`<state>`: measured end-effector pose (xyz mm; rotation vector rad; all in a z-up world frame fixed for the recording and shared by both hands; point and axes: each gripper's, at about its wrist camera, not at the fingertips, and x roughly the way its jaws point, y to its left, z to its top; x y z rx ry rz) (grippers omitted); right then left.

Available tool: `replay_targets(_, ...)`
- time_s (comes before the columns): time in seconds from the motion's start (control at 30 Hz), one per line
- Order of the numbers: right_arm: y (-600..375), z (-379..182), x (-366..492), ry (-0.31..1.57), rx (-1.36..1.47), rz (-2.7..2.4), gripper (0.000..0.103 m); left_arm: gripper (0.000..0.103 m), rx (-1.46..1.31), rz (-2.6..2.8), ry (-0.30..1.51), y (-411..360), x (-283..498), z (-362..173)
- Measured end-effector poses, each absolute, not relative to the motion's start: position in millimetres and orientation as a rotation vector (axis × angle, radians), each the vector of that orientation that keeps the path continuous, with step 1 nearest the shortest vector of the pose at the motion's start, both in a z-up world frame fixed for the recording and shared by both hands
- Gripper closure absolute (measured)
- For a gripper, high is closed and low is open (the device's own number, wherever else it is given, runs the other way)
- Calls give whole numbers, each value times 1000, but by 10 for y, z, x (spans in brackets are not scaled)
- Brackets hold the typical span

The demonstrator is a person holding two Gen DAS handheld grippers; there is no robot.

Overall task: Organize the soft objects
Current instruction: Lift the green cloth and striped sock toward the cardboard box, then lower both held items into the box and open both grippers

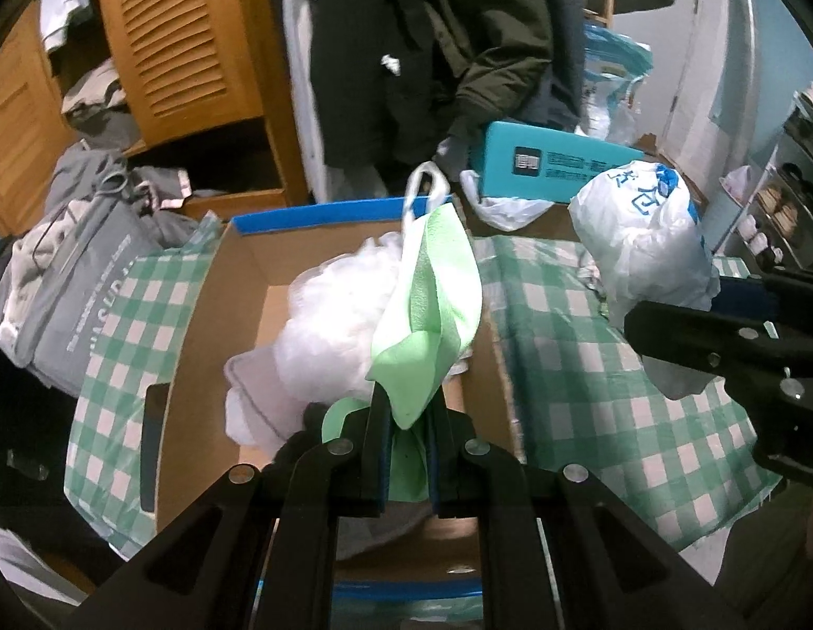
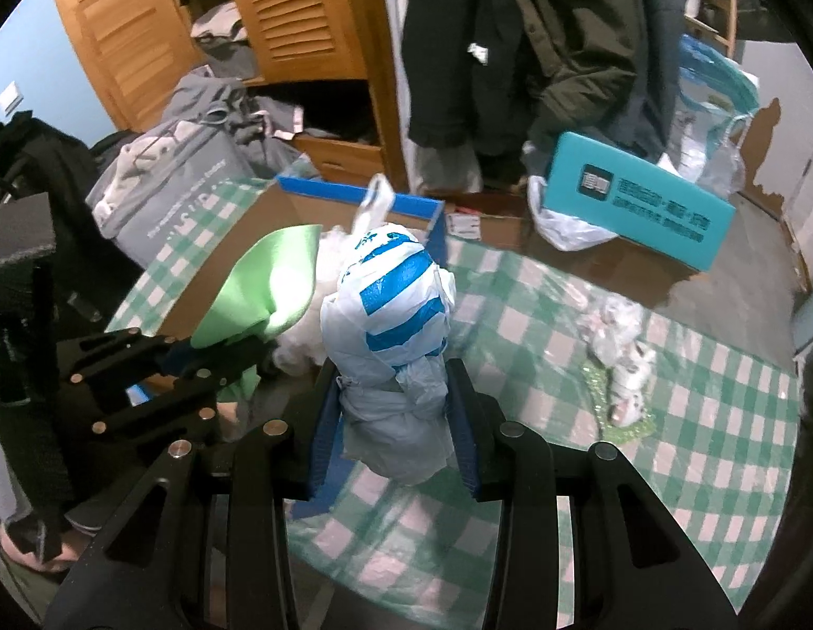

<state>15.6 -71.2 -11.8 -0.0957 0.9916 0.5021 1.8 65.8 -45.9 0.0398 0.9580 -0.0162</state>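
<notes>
Our left gripper pinches the green cloth above the cardboard box; our right gripper clamps the bundled plastic bag just right of it. Releasing there could drop the bag onto the checked sheet.

Counted across the checked sheet

Two grippers, the left gripper and the right gripper. One green cloth, one tied-up blue-and-white plastic bag, one open cardboard box with one white fluffy bundle in it, one teal box, one grey tote bag.
</notes>
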Motion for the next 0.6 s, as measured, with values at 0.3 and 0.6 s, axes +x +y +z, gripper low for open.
replay_targets(0.3, -343, -241, 184, 1035, -107, 570, 65, 92, -25, 30, 1001, 1024, 43, -600)
replay_targets(0.6, -82, -420, 231, 1088, -125, 595, 65, 92, -61, 61, 1052, 1268, 70, -816)
